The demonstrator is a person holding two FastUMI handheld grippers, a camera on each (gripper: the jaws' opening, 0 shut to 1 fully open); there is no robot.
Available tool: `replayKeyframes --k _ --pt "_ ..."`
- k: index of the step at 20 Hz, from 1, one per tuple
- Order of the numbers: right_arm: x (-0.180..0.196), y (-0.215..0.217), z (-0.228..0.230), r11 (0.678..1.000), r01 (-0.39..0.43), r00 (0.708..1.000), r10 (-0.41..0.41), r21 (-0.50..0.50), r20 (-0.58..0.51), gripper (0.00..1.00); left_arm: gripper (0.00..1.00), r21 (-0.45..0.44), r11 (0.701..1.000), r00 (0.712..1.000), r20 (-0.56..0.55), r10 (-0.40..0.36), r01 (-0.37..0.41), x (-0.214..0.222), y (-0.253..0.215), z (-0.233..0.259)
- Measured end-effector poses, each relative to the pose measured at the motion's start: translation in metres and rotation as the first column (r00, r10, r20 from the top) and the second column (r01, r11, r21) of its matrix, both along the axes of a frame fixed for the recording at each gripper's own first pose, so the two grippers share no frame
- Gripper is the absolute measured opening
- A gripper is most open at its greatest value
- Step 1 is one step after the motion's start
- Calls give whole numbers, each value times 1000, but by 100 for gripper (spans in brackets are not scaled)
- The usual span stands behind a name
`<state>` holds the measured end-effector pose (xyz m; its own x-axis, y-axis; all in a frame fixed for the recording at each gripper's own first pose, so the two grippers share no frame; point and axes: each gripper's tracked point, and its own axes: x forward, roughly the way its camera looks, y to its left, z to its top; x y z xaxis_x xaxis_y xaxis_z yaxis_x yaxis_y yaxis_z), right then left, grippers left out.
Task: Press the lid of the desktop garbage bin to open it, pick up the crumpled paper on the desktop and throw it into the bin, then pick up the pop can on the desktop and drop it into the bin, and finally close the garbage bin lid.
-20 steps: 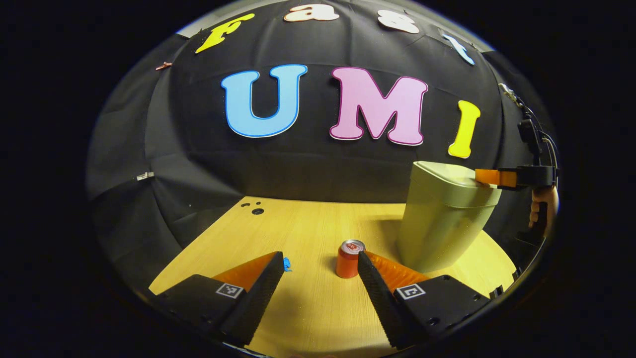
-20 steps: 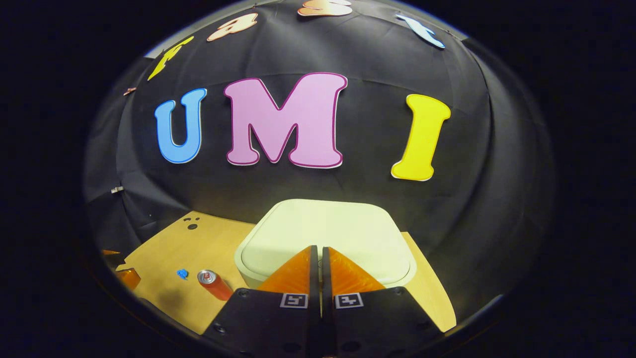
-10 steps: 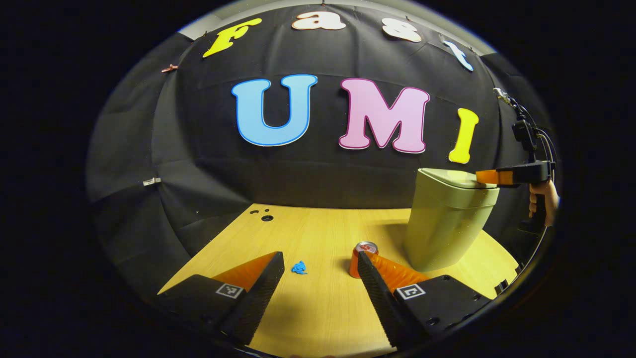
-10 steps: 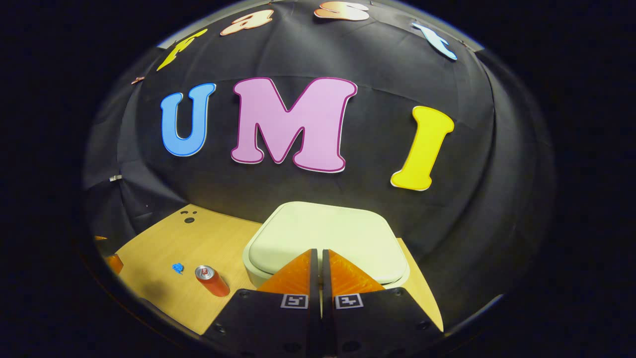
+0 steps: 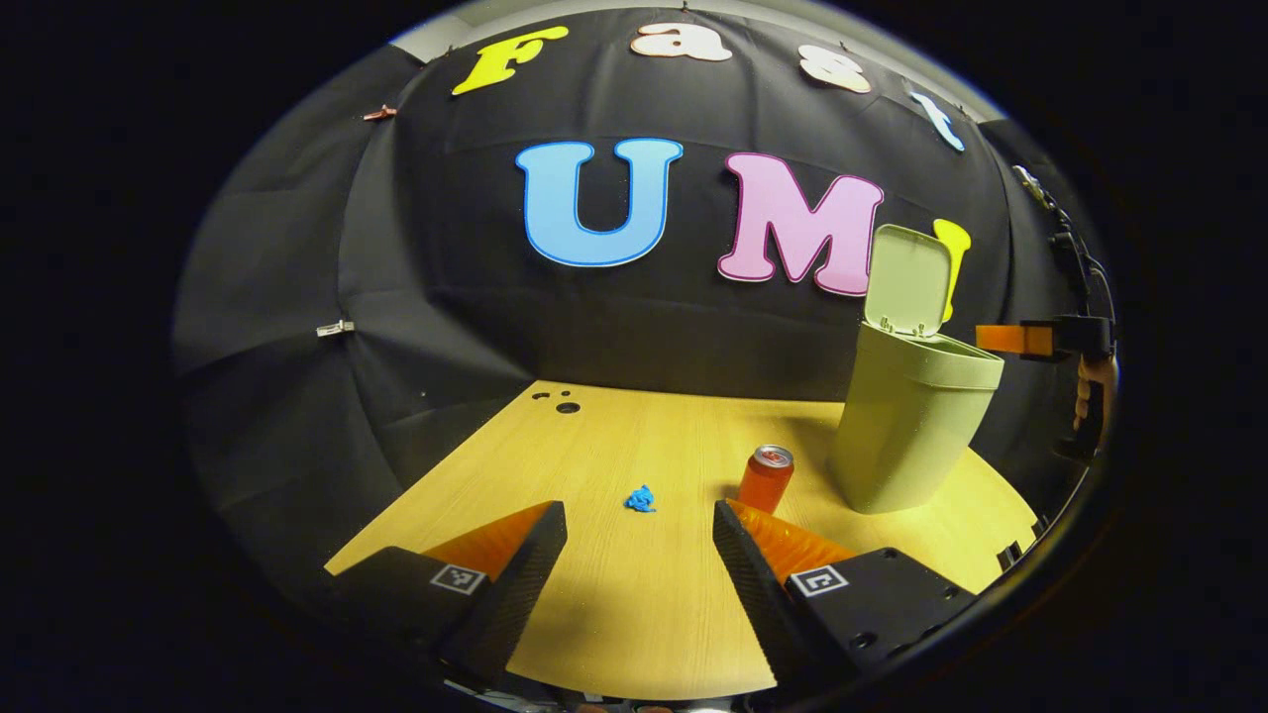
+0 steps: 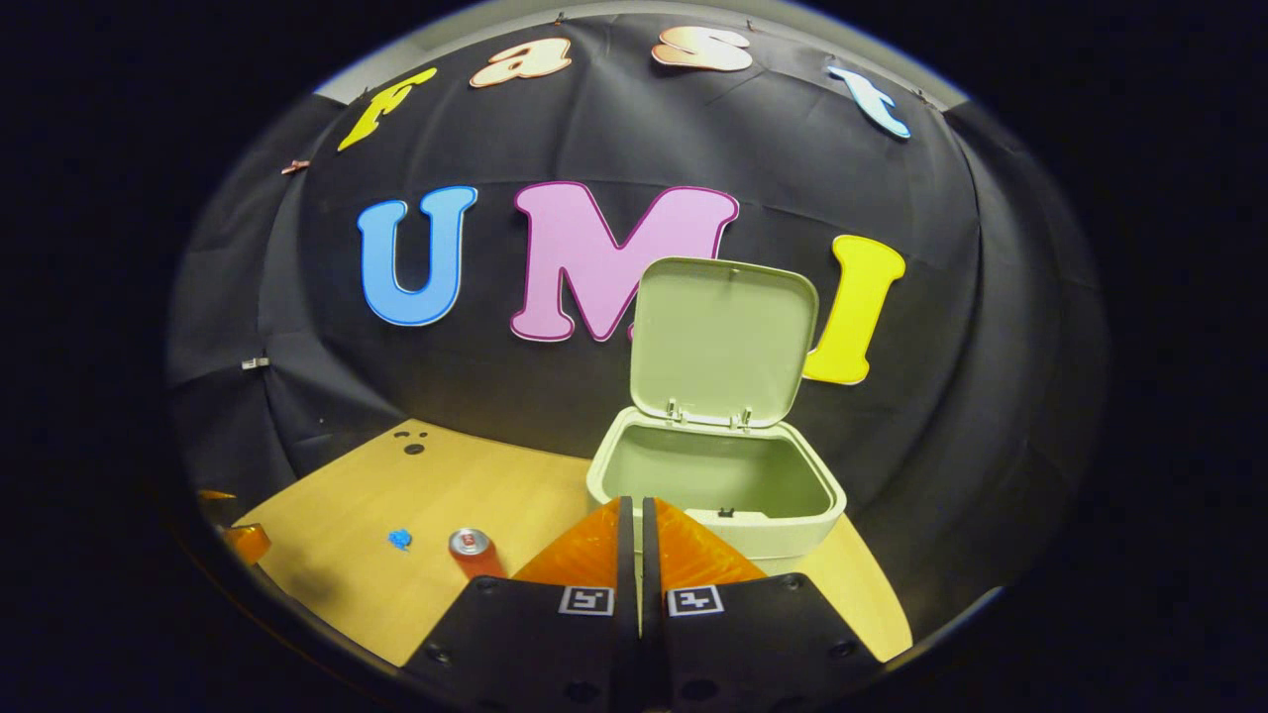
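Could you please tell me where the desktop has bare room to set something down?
Bare wood runs from the small blue crumpled paper back to the dark holes. It is crowded where the orange pop can stands beside the pale green plastic bin.

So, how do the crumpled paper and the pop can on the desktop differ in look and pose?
The crumpled paper is a small blue wad lying low on the wooden desktop; the pop can is an orange-red cylinder with a silver top, standing upright and clearly taller. The can stands nearer the open bin than the paper does. Both rest on the desktop, untouched, ahead of the open left claw.
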<state>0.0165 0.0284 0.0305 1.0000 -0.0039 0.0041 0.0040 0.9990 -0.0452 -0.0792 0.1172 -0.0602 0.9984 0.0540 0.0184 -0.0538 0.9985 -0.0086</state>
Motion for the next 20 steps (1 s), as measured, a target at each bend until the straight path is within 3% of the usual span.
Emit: replayKeyframes --k 6,14,17,18,19,20 --pt "-26 12 -30 996 5 998 2 93 -69 5 96 1 1000 1000 -20 -22 22 5 8 -13" --pt "-62 -6 -56 986 74 989 -54 148 -137 5 96 -62 997 997 -58 -42 38 51 20 -24" --pt "-70 -7 -70 984 78 986 -53 162 -157 26 99 -78 997 996 -80 -34 28 80 28 -29" --pt "-70 -7 -76 984 78 985 -51 158 -166 26 96 -77 997 996 -88 -31 24 90 31 -30" --pt "-74 -5 -81 985 76 983 -48 155 -178 45 96 -76 997 995 -98 -28 21 100 32 -32" --pt "-76 -4 -86 985 76 980 -46 154 -194 51 96 -78 997 994 -108 -30 22 111 35 -35"
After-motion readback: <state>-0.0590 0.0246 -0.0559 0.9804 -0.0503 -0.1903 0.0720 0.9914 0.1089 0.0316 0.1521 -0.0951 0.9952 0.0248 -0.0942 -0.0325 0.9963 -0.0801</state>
